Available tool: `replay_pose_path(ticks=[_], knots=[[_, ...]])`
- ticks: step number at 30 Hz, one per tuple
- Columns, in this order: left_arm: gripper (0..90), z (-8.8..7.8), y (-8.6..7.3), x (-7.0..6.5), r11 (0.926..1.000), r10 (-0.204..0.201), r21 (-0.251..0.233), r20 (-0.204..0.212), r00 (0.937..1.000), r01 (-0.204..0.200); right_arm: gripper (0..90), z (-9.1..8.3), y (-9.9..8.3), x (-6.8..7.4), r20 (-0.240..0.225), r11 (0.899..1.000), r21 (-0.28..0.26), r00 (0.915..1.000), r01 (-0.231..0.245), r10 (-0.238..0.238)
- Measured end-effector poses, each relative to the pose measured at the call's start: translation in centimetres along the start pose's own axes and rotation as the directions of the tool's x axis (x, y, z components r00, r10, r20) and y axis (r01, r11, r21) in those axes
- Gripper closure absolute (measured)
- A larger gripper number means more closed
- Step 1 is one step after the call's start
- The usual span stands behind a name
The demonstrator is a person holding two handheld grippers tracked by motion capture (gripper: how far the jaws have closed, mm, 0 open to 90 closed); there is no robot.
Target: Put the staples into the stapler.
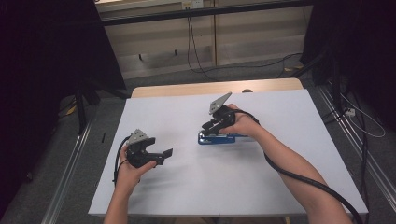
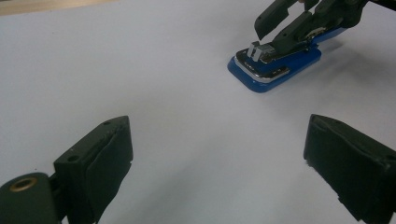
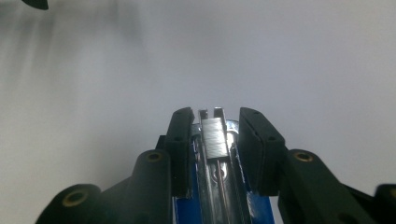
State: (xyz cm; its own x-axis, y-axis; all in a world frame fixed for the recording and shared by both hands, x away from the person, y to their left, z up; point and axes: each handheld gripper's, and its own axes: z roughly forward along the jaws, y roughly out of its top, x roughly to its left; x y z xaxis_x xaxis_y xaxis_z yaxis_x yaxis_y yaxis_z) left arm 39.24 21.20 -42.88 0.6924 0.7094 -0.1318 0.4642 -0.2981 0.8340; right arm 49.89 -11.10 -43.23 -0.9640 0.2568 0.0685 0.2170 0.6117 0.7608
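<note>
A blue stapler [image 1: 219, 138] lies near the middle of the white table [image 1: 177, 105], its top swung back so the metal staple channel [image 3: 214, 135] shows with a strip of staples in it. My right gripper [image 1: 208, 131] reaches down over the stapler's front end. Its jaws stand on either side of the channel with a thin gap each side, so my right gripper [image 3: 215, 117] is open. The left gripper view shows the stapler [image 2: 275, 70] under the right gripper [image 2: 273, 35]. My left gripper [image 1: 164, 157] hovers at the table's left, wide open and holding nothing [image 2: 217, 140].
The white sheet covers most of the table, and a strip of wood [image 1: 210, 87] shows at its far edge. Black curtains [image 1: 46, 56] stand left and right. Cables [image 1: 194, 51] run across the floor behind the table, and metal rails [image 1: 70, 168] lie beside it.
</note>
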Motion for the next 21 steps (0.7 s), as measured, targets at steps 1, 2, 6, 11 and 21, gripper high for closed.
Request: replay_pose_path(ticks=[1,2,6,11,21], knots=[[8.2,0.0,0.0,0.0,1.0,0.003,0.001,0.001,1.0,-0.003,64.3,-0.2,-0.1,0.0,0.005,1.0,-0.007,1.0,-0.002,0.002],[8.2,0.1,0.0,0.0,1.0,0.004,0.001,0.004,1.0,-0.004,62.0,-0.5,-0.1,0.0,0.011,1.0,-0.018,0.9999,-0.011,0.012],[8.2,0.3,0.0,0.0,1.0,0.004,-0.002,0.006,1.0,-0.004,56.1,-1.9,-0.6,0.3,0.037,0.997,-0.063,0.9979,-0.05,0.052],[8.2,0.6,0.1,0.0,1.0,0.002,-0.001,0.014,0.9999,-0.002,47.2,-3.6,-1.5,0.6,0.076,0.989,-0.105,0.9912,-0.1,0.108],[8.2,0.9,0.2,-0.3,0.9999,0.01,0.006,0.023,0.9997,-0.01,27.8,-6.4,-3.1,1.4,0.186,0.981,-0.136,0.9686,-0.141,0.166]])
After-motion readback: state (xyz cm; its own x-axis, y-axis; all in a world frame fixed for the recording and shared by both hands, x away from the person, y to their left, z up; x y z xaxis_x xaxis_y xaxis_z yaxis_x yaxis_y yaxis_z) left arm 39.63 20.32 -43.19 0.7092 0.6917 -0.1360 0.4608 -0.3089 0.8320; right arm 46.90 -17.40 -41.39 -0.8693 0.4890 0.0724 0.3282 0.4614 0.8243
